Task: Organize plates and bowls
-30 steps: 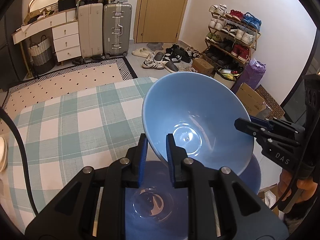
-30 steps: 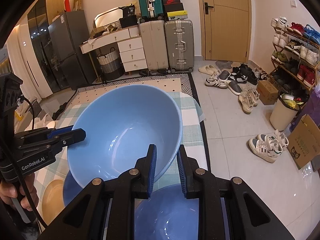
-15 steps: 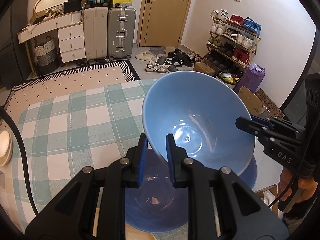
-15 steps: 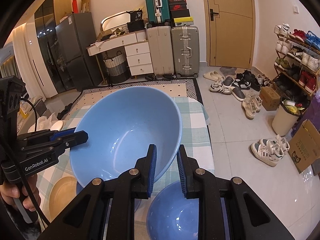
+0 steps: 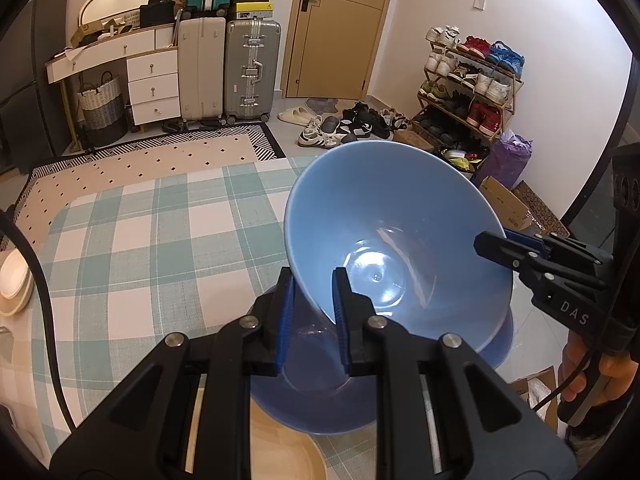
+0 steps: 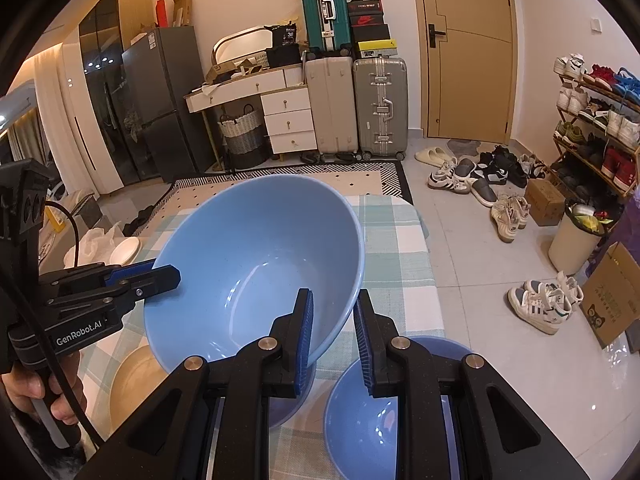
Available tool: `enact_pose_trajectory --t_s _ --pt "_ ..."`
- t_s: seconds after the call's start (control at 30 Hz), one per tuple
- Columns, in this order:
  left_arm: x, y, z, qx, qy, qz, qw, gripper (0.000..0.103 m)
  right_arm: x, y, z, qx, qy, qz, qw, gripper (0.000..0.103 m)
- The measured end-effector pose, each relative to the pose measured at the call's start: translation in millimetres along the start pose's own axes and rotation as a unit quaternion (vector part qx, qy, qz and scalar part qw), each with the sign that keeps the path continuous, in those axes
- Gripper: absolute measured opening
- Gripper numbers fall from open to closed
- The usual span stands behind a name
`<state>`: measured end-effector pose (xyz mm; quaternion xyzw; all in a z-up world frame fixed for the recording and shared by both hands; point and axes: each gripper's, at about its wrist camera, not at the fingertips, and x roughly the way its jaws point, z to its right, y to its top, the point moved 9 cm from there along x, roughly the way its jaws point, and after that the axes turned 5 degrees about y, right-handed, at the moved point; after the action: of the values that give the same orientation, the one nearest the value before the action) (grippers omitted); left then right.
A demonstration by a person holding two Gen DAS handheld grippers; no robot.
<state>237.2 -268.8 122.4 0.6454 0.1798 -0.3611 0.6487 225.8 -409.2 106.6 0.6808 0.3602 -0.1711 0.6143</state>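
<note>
Both tools are clamped on the rim of the same large blue bowl [image 5: 394,240]: the left tool [image 5: 314,300] pinches the near-left edge, and the right tool [image 6: 332,320] pinches the opposite edge, so the bowl hangs tilted in the air above the counter [image 5: 152,240] with its checked cloth. Below it sit two more blue bowls, one under the lifted bowl [image 5: 312,392] and a second blue bowl [image 6: 360,420] toward the counter's right edge, with a tan plate [image 6: 132,376] beside them. The step looks like carrying this bowl to be nested or set in a stack. To do it well, keep both grips firm and move the two hands together, so the rim is neither twisted nor pulled apart. Level the bowl before lowering, centre it over the bowl it is meant to sit in, and bring it down slowly until it rests. Only then loosen the grips, one at a time. A thin, smooth rim could slip if either hand rushes.
</note>
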Motion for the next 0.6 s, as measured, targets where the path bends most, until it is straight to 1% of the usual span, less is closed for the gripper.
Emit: enact_pose_trajectory --t_s 0.3,0.6 --pt "-18 -15 -6 -0.001 0.008 0.003 1.0 0.016 -1 -17 -18 -0.002 0.009 -0.003 1.0 0.021" --pt "-16 -33 -24 -0.016 0.022 -0.002 0.9996 0.016 5 -27 -35 -0.012 0.026 -0.01 1.0 0.021"
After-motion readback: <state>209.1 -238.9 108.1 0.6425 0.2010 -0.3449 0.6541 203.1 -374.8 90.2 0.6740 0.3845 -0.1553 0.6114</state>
